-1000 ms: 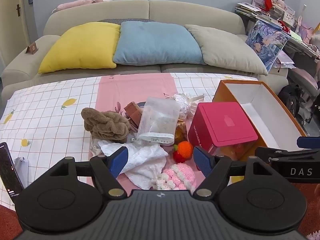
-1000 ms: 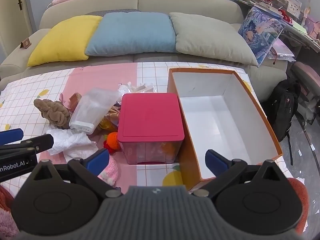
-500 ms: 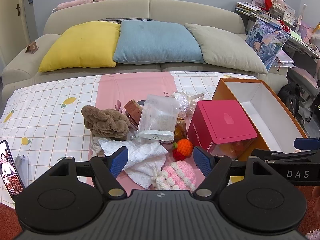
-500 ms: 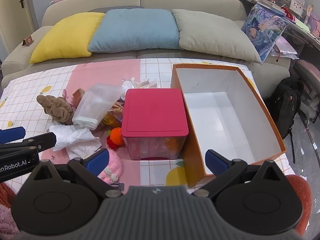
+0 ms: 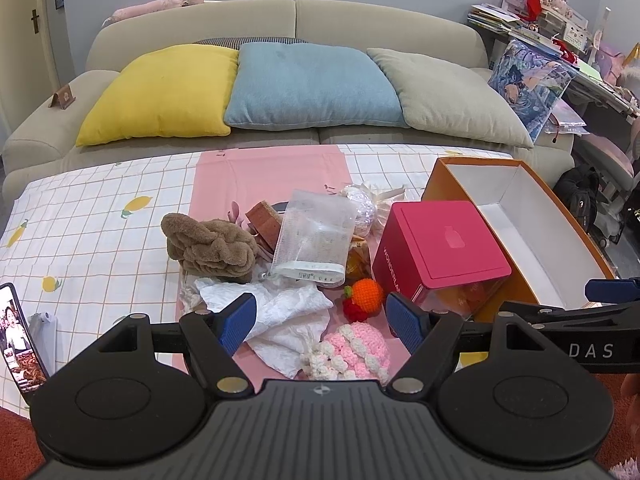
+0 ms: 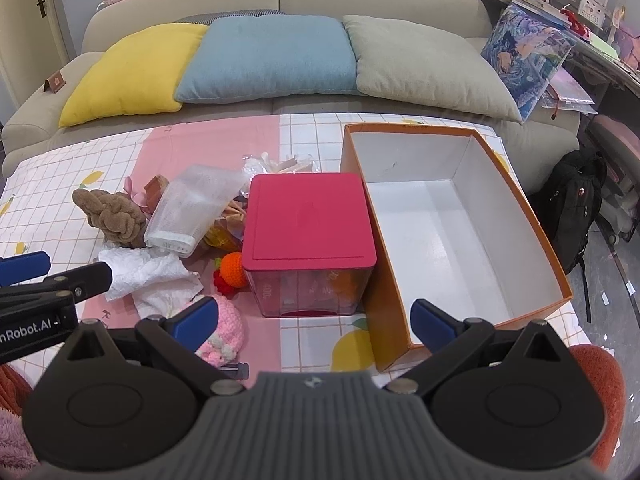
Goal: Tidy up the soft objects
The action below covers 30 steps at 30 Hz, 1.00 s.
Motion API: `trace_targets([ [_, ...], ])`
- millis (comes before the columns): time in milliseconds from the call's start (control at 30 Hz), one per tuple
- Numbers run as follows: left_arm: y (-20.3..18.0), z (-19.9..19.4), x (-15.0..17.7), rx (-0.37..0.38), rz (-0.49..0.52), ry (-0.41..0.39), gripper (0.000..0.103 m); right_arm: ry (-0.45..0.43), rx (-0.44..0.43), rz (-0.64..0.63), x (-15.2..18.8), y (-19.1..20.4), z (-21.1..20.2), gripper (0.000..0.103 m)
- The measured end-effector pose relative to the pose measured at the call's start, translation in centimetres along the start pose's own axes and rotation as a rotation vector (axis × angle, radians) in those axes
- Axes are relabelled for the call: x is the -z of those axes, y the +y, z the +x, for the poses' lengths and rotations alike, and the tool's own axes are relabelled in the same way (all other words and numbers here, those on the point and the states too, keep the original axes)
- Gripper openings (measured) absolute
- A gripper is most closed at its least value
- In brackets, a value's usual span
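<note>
1. We hold the left tongs (image 5: 320, 320) spread wide and gripping nothing, low over the near edge of the tabletop (image 5: 92, 216), which wears a checked cloth with a pink strip down its middle.
2. Between their blue tips we see a crumpled white cloth (image 5: 280, 316) and, just right of it, a pink knitted hat (image 5: 352, 346) nearest to us.
3. Just beyond the hat sits a small orange knitted ball (image 5: 368, 295), touching a red knitted piece (image 5: 354, 310).
4. Farther back lies a brown plush toy (image 5: 212, 250), with a clear plastic bag (image 5: 314, 240) leaning beside it.
5. We keep the right tongs (image 6: 314, 320) equally spread and holding nothing, above the near tabletop edge.
6. Ahead of them stands a clear box with a pink lid (image 6: 310, 220), shut, and just right of it an open orange box (image 6: 452, 216), its white inside bare.
7. The soft things all lie left of the pink-lidded box, outside both boxes.
8. A sofa (image 6: 360, 0) behind carries yellow, blue and grey cushions.
</note>
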<state>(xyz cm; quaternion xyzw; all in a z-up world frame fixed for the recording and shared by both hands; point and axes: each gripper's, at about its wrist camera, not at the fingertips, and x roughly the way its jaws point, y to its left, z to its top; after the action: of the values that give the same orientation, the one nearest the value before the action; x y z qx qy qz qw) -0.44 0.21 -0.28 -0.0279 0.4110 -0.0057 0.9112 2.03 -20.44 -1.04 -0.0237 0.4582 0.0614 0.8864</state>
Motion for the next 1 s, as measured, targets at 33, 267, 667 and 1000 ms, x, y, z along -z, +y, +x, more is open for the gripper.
trace_targets([
  [33,-0.02,-0.04,-0.01,0.000,-0.001,0.000,0.087,0.000,0.000,0.001,-0.02,-0.01,-0.01,0.100],
  [267,-0.04,-0.07,-0.06,0.001,0.000,0.000,0.087,0.000,0.000,0.000,0.02,-0.02,-0.02,0.100],
  [667,-0.10,-0.20,-0.20,0.002,0.002,0.000,0.087,0.000,0.000,-0.002,0.00,0.02,-0.04,0.100],
  [1000,-0.10,-0.22,-0.21,0.002,0.000,0.000,0.087,0.000,0.001,-0.002,-0.03,0.06,-0.06,0.100],
])
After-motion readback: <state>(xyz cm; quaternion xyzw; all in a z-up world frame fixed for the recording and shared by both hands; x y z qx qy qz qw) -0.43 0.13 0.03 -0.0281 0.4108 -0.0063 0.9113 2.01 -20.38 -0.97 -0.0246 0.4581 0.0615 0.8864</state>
